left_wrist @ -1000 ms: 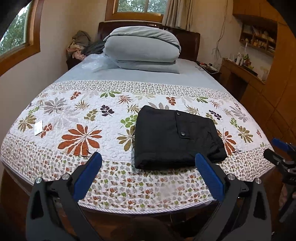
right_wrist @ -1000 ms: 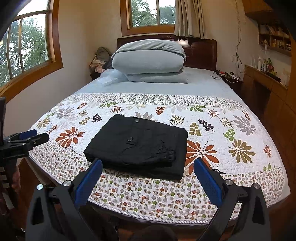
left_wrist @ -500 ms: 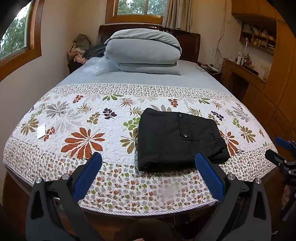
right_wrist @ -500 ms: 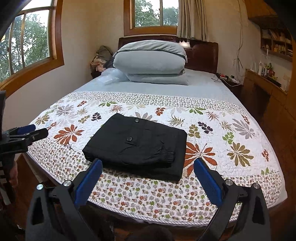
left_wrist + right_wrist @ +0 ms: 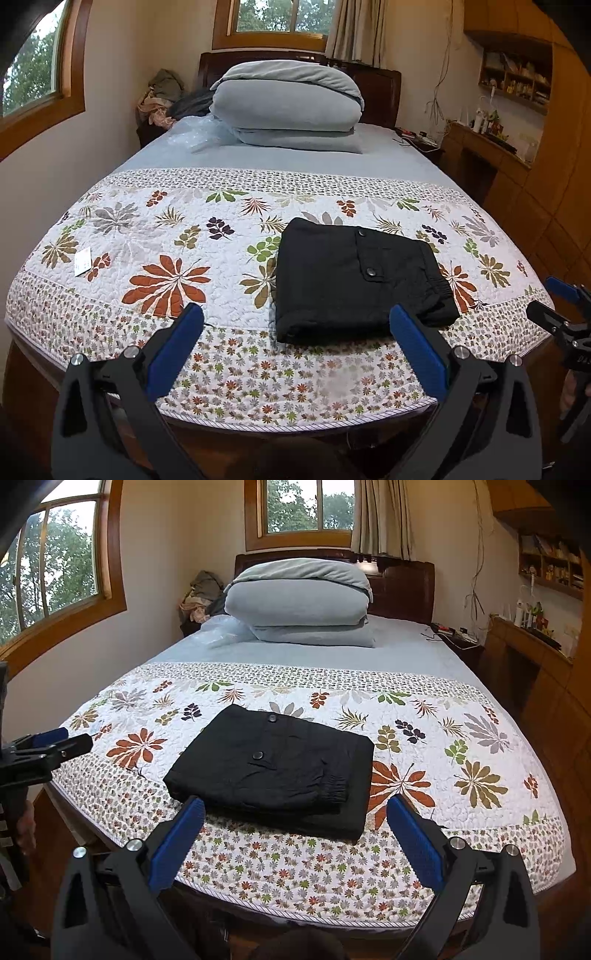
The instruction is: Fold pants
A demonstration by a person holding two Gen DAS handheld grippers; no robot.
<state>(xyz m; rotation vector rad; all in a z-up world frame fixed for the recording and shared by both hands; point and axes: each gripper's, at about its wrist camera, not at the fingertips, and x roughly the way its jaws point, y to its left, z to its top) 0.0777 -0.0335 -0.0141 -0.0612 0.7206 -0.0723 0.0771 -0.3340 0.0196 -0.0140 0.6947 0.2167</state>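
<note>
The black pants lie folded into a compact rectangle on the floral quilt near the foot of the bed; they also show in the right wrist view. My left gripper is open and empty, held off the foot edge, short of the pants. My right gripper is open and empty, also held back from the bed edge. The right gripper shows at the right edge of the left wrist view. The left gripper shows at the left edge of the right wrist view.
Folded grey bedding is stacked at the headboard. A small white tag lies on the quilt's left side. A wooden desk and shelves stand on the right, windows and a wall on the left.
Both grippers have drawn back and up a little from the bed, both still open. The folded pants have not moved.
</note>
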